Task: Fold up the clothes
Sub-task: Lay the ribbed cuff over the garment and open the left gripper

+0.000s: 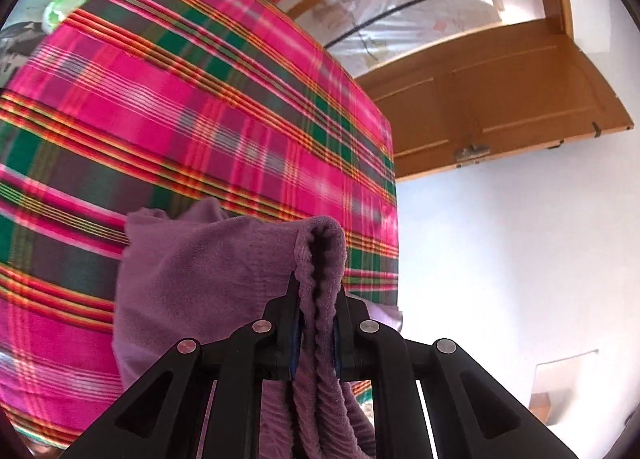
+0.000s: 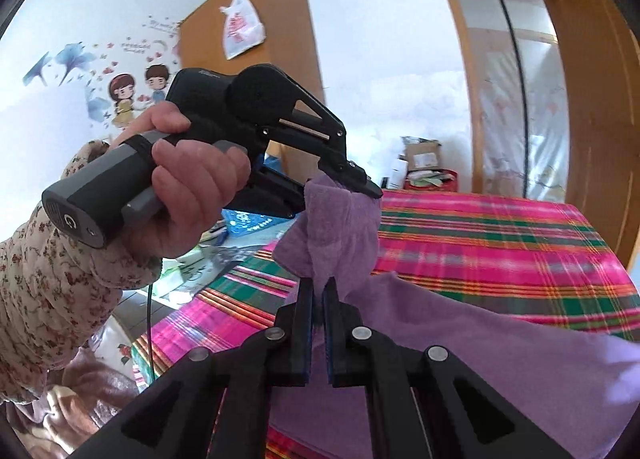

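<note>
My left gripper [image 1: 318, 283] is pinching a ribbed fold of the fuzzy purple terry towel [image 1: 200, 279]. My right gripper [image 2: 319, 286] is clenching another bunched corner of it above the pink plaid woven bedsheet [image 2: 500, 235].

The matte black plastic two-finger left gripper [image 2: 362, 185] has a grey handle and 4 silver rivets; the cream quilted floral sleeve [image 2: 44, 279] is padded.

Pretty bright daylight in both shots, and the white wall [image 1: 500, 259] nearly blows out. Heavy fisheye bending with black corners. The plaid bedsheet [image 1: 180, 119] looks motion-smeared, especially near the edges.
</note>
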Available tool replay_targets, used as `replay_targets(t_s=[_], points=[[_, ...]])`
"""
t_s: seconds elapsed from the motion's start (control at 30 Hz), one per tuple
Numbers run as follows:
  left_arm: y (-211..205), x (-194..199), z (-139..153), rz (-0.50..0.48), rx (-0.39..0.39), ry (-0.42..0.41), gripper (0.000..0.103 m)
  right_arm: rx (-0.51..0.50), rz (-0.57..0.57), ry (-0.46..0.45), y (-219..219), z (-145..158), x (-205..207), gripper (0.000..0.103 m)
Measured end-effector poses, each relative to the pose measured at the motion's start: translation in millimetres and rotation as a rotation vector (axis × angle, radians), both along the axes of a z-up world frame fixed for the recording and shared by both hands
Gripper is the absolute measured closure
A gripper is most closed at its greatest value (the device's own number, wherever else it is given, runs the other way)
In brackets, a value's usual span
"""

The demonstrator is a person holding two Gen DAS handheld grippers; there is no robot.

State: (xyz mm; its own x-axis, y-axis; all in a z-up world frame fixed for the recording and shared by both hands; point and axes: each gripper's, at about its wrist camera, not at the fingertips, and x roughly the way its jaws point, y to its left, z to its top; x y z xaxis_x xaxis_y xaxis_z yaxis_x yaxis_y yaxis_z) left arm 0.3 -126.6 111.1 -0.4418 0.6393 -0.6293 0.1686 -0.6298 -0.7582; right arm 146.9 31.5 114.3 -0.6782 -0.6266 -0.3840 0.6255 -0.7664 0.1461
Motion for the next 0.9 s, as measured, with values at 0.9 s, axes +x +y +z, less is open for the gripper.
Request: replay_targets(t_s=[0.9], points=[[108.8, -41.0, -72.8, -0.199, -0.096, -0.156, 0.073, 0.005, -0.146, -0.273, 79.0, -69.7, -10.9, 0.096]])
